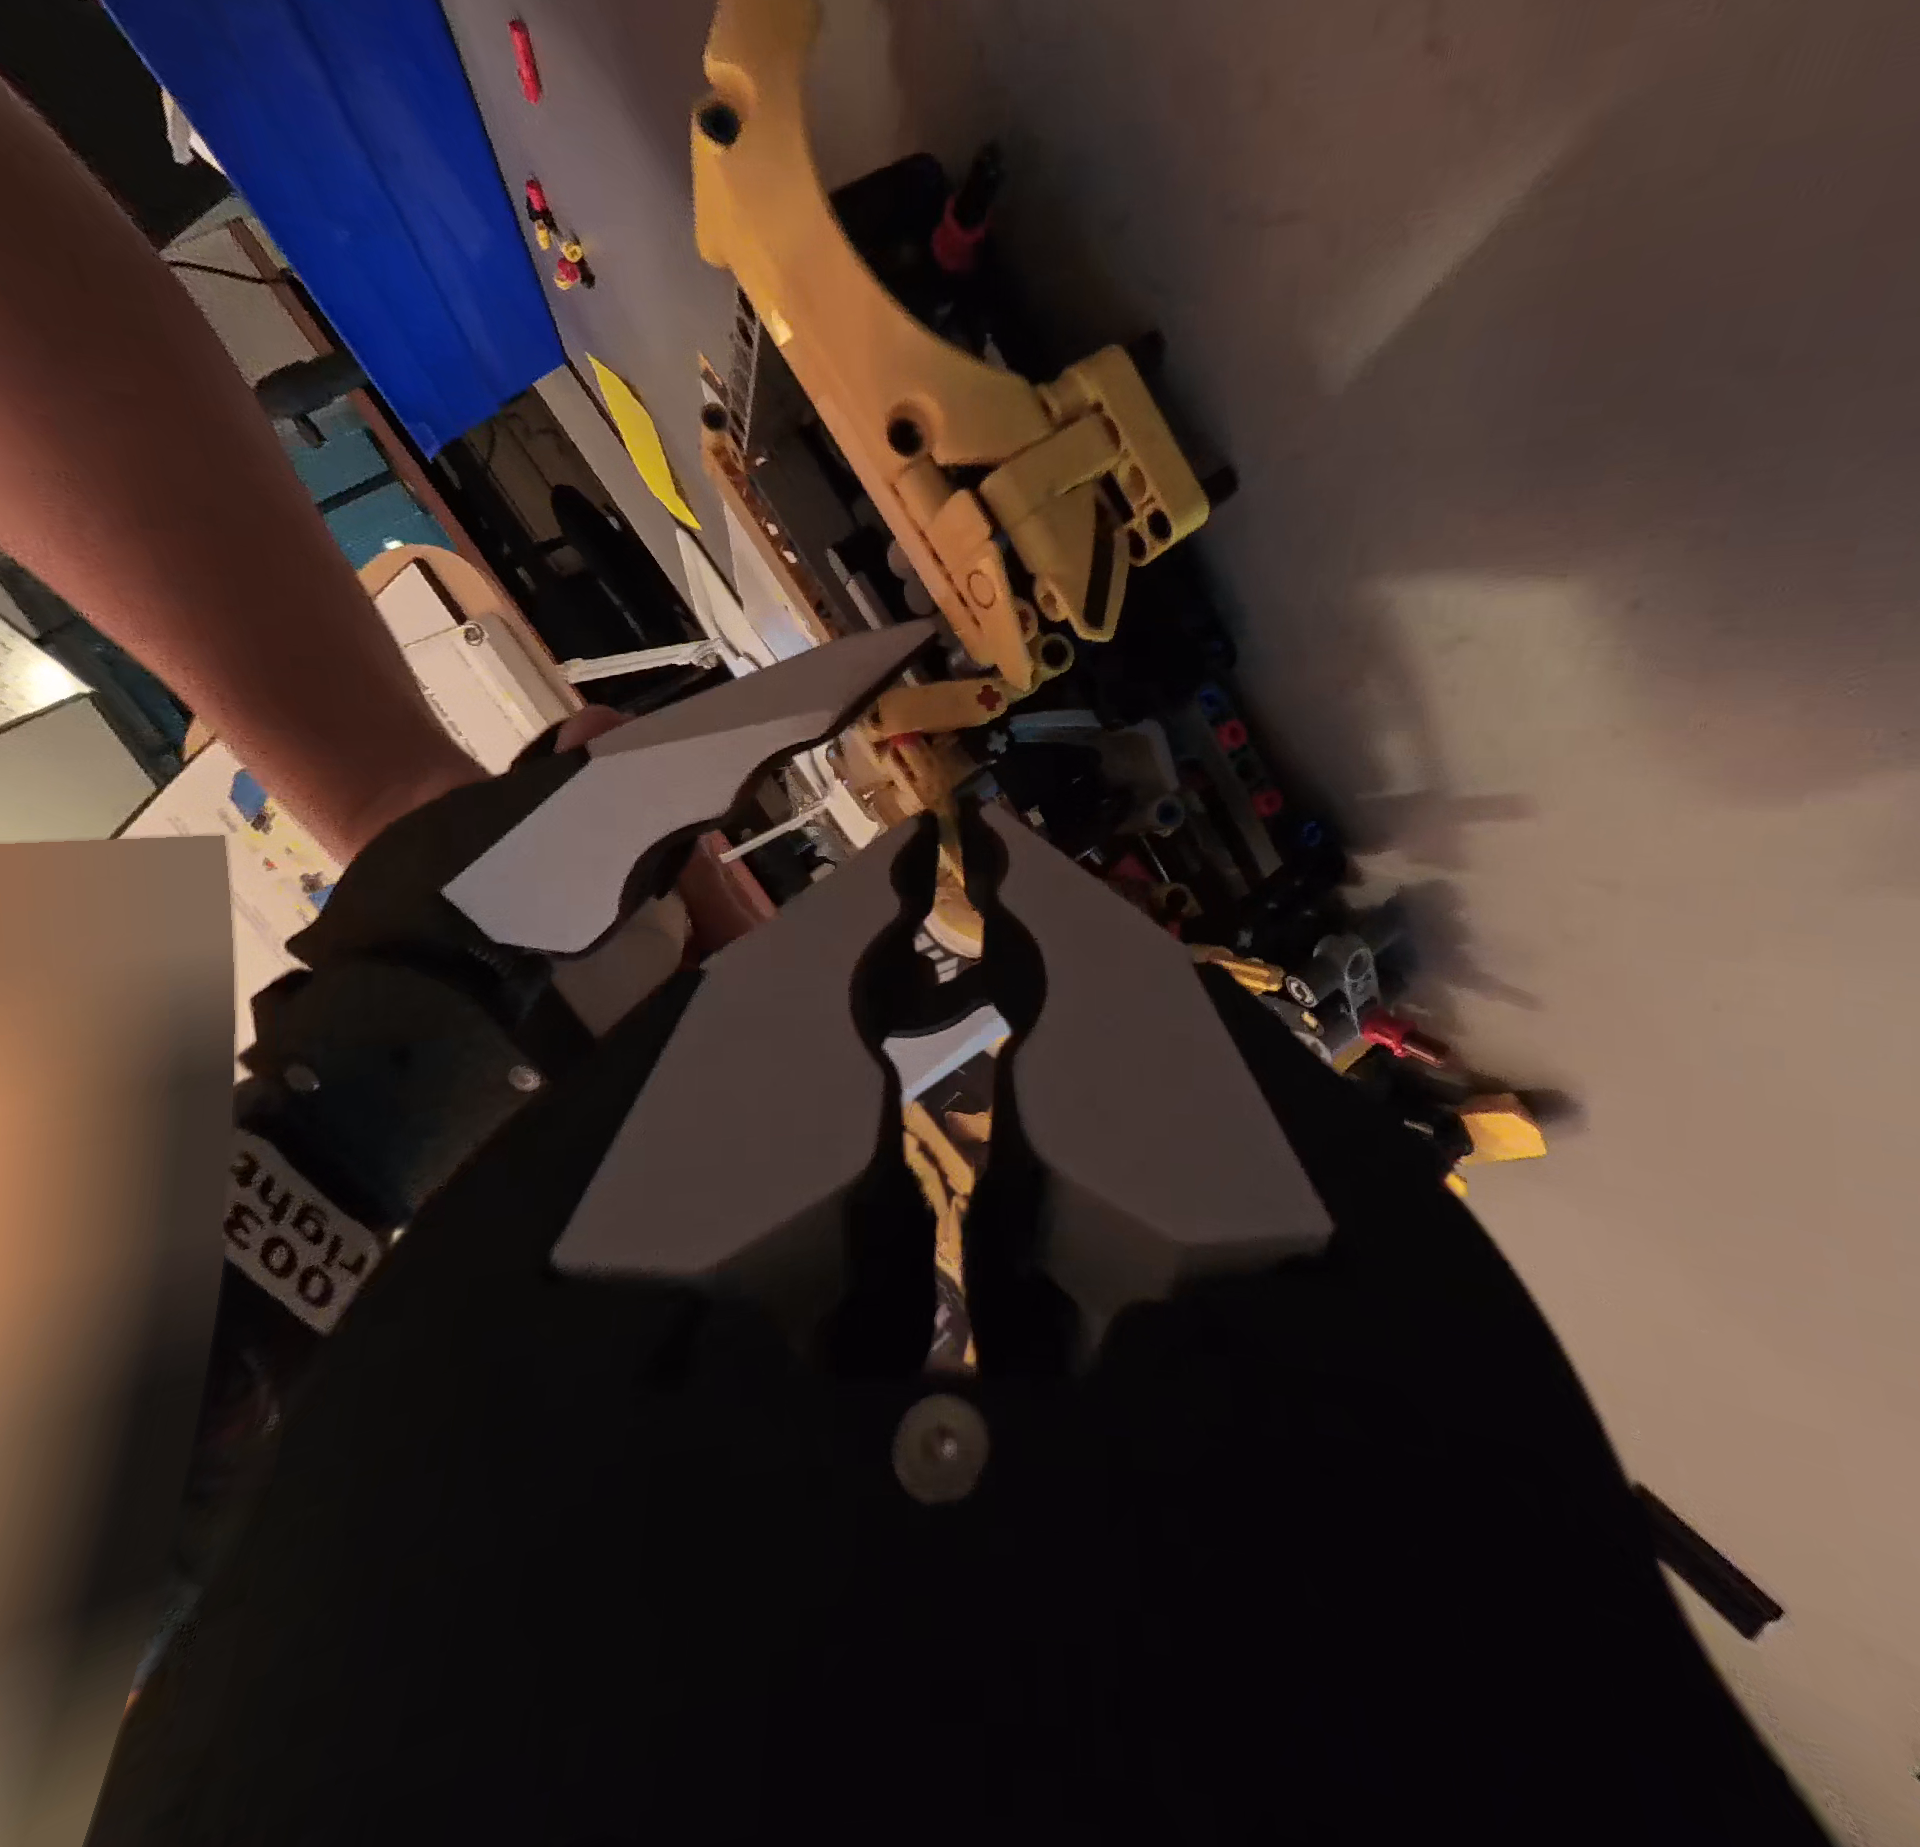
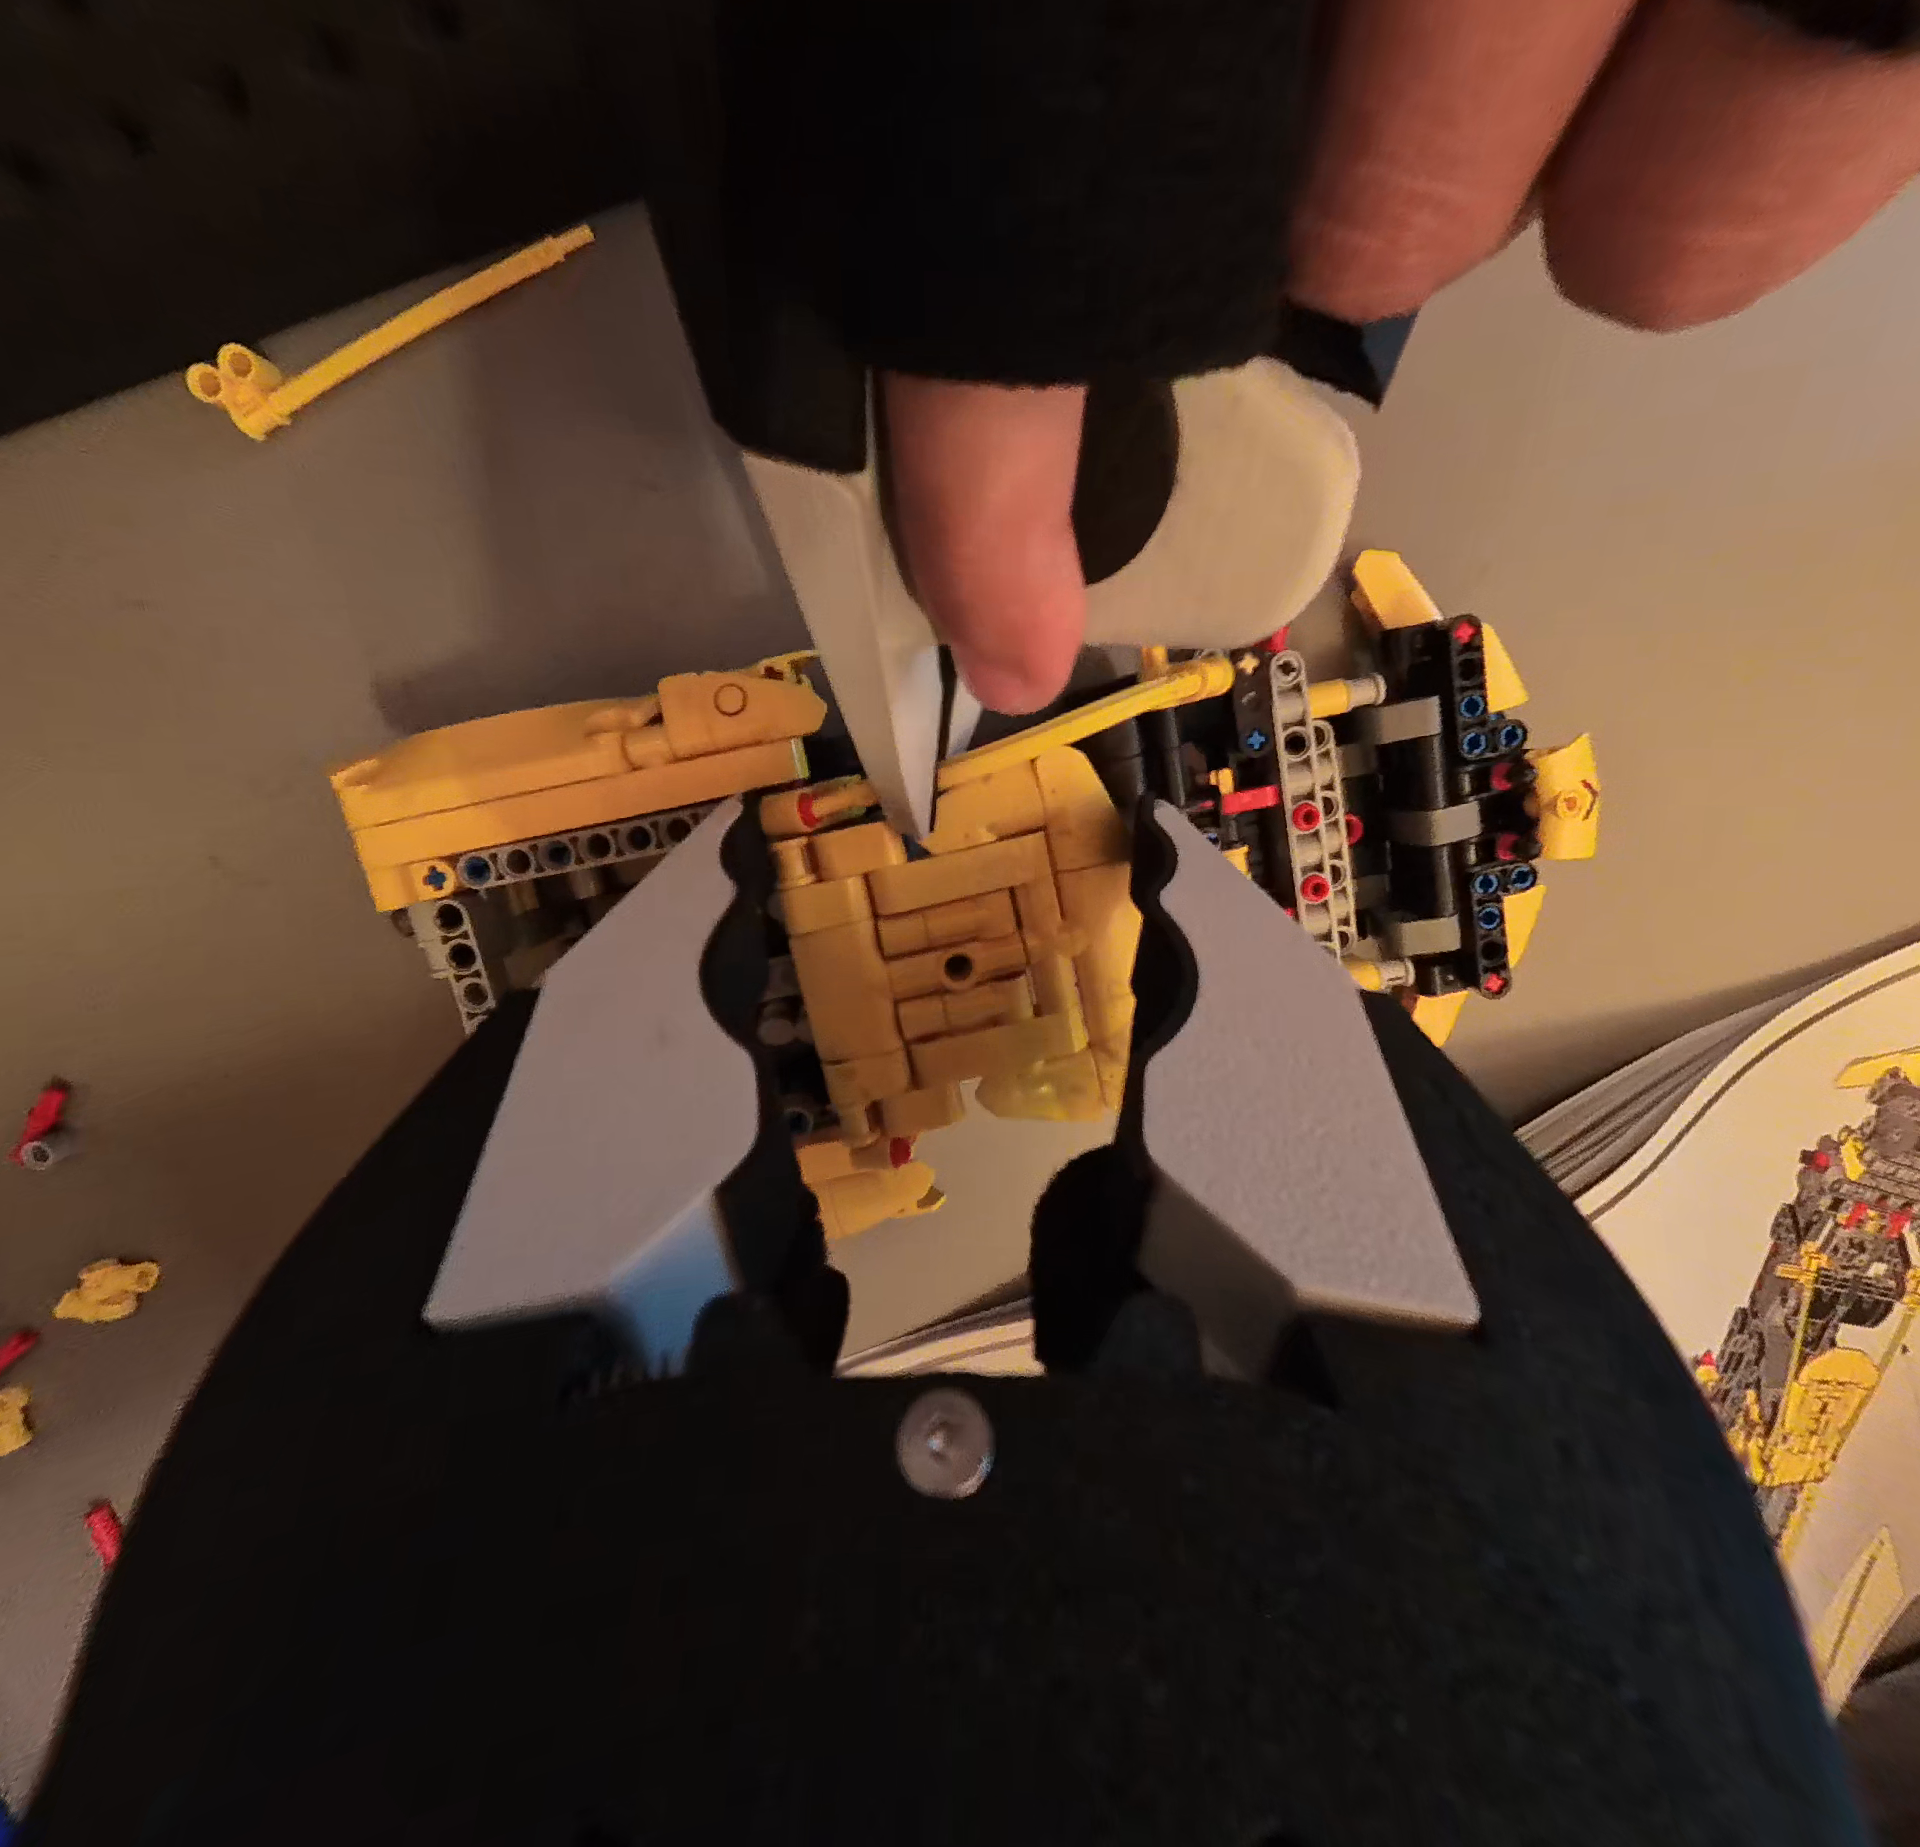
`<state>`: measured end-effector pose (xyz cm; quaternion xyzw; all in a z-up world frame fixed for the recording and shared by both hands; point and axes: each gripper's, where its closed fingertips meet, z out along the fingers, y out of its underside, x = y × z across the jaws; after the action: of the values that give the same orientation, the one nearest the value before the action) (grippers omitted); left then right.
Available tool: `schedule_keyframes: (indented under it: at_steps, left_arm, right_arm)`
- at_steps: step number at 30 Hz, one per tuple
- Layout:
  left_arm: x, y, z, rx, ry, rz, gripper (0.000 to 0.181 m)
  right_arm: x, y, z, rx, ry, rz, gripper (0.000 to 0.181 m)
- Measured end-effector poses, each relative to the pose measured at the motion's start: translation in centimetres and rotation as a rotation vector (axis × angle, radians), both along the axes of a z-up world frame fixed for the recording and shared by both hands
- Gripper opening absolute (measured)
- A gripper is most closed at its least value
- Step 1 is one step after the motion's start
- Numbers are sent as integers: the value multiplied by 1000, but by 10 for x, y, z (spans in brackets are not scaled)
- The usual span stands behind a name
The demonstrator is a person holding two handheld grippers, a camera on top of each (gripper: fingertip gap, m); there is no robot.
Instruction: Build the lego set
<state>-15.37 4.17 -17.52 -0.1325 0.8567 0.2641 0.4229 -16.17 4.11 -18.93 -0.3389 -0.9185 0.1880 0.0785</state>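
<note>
A half-built yellow model [image 2: 935, 924] is seen on the table [image 2: 208, 654], straddled by the spread right gripper [image 2: 940, 831] and probed by the nearly clenched left gripper [image 1: 951, 821], with loose pins [image 2: 42, 1122] beside it unfitted.

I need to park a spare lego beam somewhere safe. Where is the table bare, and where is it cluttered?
Bare grey table lies between the long yellow rod piece and the yellow-and-black lego model. It is crowded along the left edge, where small red and yellow loose pieces lie scattered, and on the right, where the open instruction booklet lies.
</note>
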Motion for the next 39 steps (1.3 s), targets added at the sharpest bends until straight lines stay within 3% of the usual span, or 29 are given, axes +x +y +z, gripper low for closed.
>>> schedule_keyframes:
  at_steps: [16,23,35,39]
  left_arm:
    - [2,-3,-1,184,85,-131,3]
    - [4,-4,1,96,0,-44,3]
    - [8,-6,2,89,-15,-48,3]
    - [11,-6,2,1,-55,0,3]
  right_arm:
    - [3,-6,-2,-87,-37,37,69]
    - [3,-7,-3,-75,-40,55,71]
    - [6,-8,-3,-55,-64,76,69]
    - [7,-9,-3,-52,-67,87,69]
